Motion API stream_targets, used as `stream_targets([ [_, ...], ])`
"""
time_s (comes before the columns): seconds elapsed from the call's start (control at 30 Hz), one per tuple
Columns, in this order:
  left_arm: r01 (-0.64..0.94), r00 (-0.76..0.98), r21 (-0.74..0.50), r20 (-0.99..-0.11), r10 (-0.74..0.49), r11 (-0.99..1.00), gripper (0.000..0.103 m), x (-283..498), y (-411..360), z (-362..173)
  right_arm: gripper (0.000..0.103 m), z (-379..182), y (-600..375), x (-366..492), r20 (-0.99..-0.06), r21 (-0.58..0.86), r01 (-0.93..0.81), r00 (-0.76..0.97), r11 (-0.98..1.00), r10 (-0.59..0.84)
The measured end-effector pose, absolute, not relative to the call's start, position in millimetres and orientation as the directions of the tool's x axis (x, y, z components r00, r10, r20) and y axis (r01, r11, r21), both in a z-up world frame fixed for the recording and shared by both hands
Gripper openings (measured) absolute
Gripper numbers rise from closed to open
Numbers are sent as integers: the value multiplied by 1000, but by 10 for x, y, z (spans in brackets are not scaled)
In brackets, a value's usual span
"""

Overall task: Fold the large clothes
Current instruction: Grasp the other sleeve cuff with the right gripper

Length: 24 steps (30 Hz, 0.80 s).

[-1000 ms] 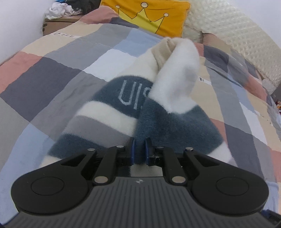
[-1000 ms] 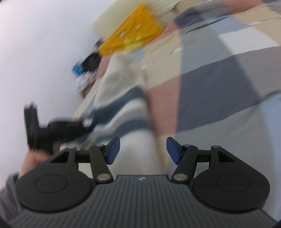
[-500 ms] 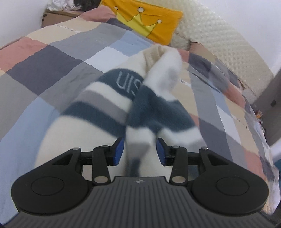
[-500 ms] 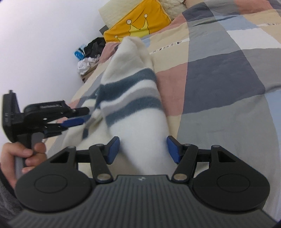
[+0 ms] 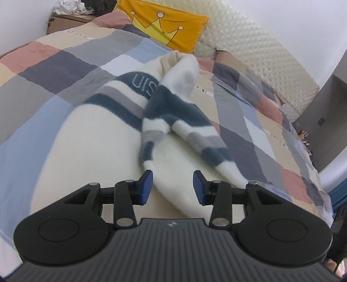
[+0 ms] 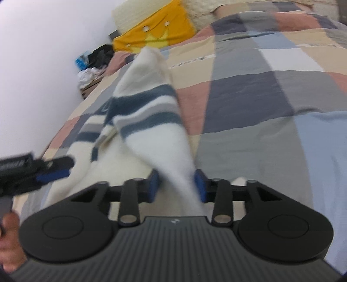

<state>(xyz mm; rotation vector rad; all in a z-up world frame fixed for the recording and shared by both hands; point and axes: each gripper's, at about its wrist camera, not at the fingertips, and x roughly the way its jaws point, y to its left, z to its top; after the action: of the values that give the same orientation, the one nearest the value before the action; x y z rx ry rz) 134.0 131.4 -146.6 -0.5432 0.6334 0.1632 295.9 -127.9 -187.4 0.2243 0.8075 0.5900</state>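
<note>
A fleecy white sweater [image 5: 97, 141] with dark blue and grey stripes lies on the patchwork quilt [image 5: 43, 71], one striped sleeve [image 5: 184, 112] folded across its body. My left gripper [image 5: 172, 180] hangs open over the white hem, its pads clear of the cloth. In the right wrist view the sweater [image 6: 151, 112] runs away from me. My right gripper [image 6: 176, 182] has its jaws closing around a raised white fold [image 6: 173, 156], which brushes the right pad. The left gripper [image 6: 54, 167] shows at the left edge, held by a hand [image 6: 8, 238].
A yellow crown pillow [image 5: 164, 26] and a cream quilted headboard [image 5: 249, 47] close off the far end of the bed. A cardboard box [image 5: 65, 19] piled with clothes stands by the wall. A dark cabinet [image 5: 325, 112] stands beyond the bed's right edge.
My left gripper opened, let go of the striped cloth and drew back to the white hem. The right jaws narrowed around the white fold.
</note>
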Motion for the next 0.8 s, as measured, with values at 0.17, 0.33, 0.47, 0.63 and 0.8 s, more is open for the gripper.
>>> stream_targets([
  [0.17,-303,807,-441,-590,-19,845,47,1328,1343,-1438,29,-1875,-1290,2952,-655,345,-362,569,866,498],
  [0.33,-320,795,-450,-606,-22,834,47,1398,1389,-1506,29,-2109,-1192,3004,-740,305,-342,503,889,447],
  [0.47,-354,776,-472,-630,-29,807,47,1470,1477,-1629,16,-2079,-1210,2999,-724,320,-337,515,885,458],
  [0.63,-369,757,-485,-652,-47,793,47,1504,1518,-1721,13,-1859,-1236,3014,-715,276,-359,543,892,440],
  [0.8,-353,766,-492,-641,-56,796,47,1540,1533,-1716,12,-1567,-1336,3215,-704,164,-364,608,917,368],
])
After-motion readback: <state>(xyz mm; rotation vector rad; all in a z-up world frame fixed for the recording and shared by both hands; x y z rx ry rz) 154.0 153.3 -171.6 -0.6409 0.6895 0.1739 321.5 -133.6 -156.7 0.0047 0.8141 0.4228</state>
